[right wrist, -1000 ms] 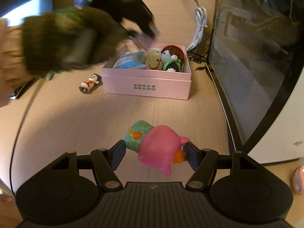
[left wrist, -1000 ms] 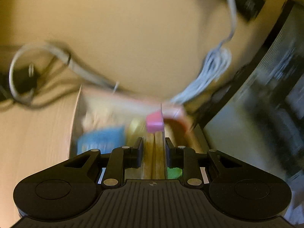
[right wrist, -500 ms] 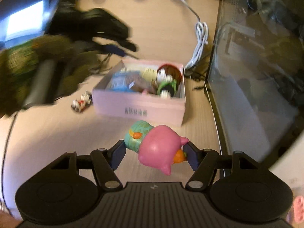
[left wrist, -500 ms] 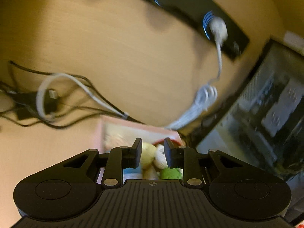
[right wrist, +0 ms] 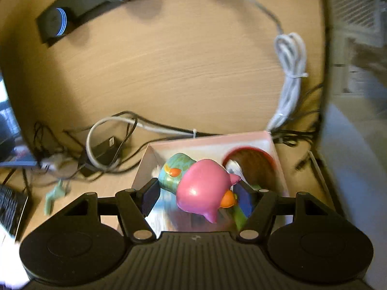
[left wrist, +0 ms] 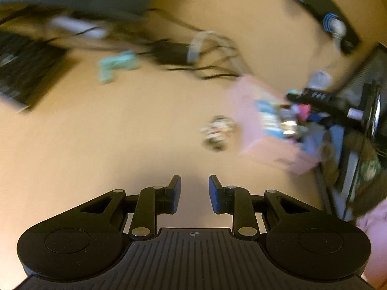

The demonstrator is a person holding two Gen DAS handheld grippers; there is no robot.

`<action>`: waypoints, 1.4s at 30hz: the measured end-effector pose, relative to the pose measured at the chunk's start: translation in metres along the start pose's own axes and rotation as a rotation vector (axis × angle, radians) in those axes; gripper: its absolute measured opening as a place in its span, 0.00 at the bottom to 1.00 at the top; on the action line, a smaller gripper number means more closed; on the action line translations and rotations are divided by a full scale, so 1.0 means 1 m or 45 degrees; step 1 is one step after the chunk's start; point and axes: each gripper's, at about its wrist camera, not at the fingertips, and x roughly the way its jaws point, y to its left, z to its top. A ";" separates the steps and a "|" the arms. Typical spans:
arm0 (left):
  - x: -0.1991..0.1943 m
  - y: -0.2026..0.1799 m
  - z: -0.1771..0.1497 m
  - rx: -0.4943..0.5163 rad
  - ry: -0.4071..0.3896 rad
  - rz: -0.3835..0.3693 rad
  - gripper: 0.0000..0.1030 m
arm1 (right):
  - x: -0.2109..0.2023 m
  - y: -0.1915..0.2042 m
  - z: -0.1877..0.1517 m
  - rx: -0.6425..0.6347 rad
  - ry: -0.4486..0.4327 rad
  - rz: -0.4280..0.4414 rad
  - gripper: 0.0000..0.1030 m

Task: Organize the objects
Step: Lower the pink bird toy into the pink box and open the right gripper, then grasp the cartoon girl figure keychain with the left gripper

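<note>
Holding the pink and teal bird toy (right wrist: 203, 188) sideways in my right claw (right wrist: 197, 193), I have it clamped across its length, one pad on the teal end and one by the orange beak, so it hangs directly over the open pink box (right wrist: 271, 140). That position reads to me as set up for a drop into the box. Inside it I make out a red-rimmed brown bowl-shaped thing (right wrist: 251, 162) at the far right corner plus other small toys, mostly hidden beneath the bird. My left claw (left wrist: 194, 193) is partly open with nothing between its pads, hanging above bare worktop (left wrist: 108, 145). A small figurine (left wrist: 217, 133) lies just beside the box, blurred, probably the next pick.
</note>
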 end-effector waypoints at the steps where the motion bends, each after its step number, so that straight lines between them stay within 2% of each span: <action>1: -0.005 0.011 -0.003 -0.036 -0.005 0.033 0.27 | 0.012 0.004 0.007 -0.016 0.008 0.007 0.65; 4: -0.020 0.037 -0.009 -0.120 -0.025 0.100 0.27 | 0.042 0.020 0.025 -0.137 0.077 0.021 0.65; 6: -0.029 0.050 -0.012 -0.156 -0.042 0.119 0.27 | 0.062 0.031 0.034 -0.214 0.131 0.078 0.66; 7: -0.032 0.054 -0.014 -0.170 -0.049 0.124 0.27 | 0.070 0.036 0.037 -0.241 0.155 0.093 0.68; 8: -0.035 0.058 -0.015 -0.183 -0.055 0.126 0.27 | 0.076 0.040 0.039 -0.256 0.156 0.054 0.74; 10: -0.041 0.065 -0.016 -0.204 -0.068 0.127 0.27 | 0.074 0.042 0.040 -0.249 0.126 0.017 0.85; 14: -0.043 0.079 -0.019 -0.252 -0.064 0.131 0.27 | 0.051 0.032 0.043 -0.145 0.066 0.064 0.87; 17: -0.038 0.081 -0.020 -0.249 -0.043 0.118 0.27 | 0.037 0.029 0.044 -0.137 0.019 0.004 0.87; 19: -0.032 0.072 -0.016 -0.207 -0.034 0.086 0.27 | 0.025 0.027 0.043 -0.132 -0.011 -0.040 0.85; 20: -0.029 0.067 -0.014 -0.180 -0.031 0.068 0.27 | 0.017 0.027 0.041 -0.118 -0.020 -0.045 0.81; 24: -0.008 0.030 0.003 0.025 -0.009 0.004 0.27 | -0.022 0.029 0.020 -0.082 -0.029 0.044 0.78; 28: 0.025 -0.024 0.030 0.287 -0.011 -0.043 0.27 | -0.073 0.046 -0.026 -0.229 -0.068 0.077 0.78; 31: 0.059 -0.062 0.049 0.455 0.000 -0.042 0.27 | -0.099 0.047 -0.061 -0.222 -0.020 0.144 0.80; 33: 0.083 -0.081 0.059 0.529 0.026 -0.026 0.27 | -0.112 0.050 -0.085 -0.252 0.014 0.134 0.80; 37: 0.125 -0.099 0.070 0.576 0.111 0.018 0.27 | -0.130 0.051 -0.123 -0.353 0.047 0.052 0.80; 39: 0.142 -0.102 0.072 0.587 0.138 0.085 0.28 | -0.137 0.044 -0.135 -0.318 0.079 0.046 0.80; 40: 0.149 -0.103 0.071 0.590 0.146 0.113 0.32 | -0.140 0.042 -0.140 -0.299 0.091 0.040 0.80; 42: 0.156 -0.102 0.069 0.595 0.153 0.129 0.35 | -0.145 0.034 -0.150 -0.247 0.111 0.012 0.81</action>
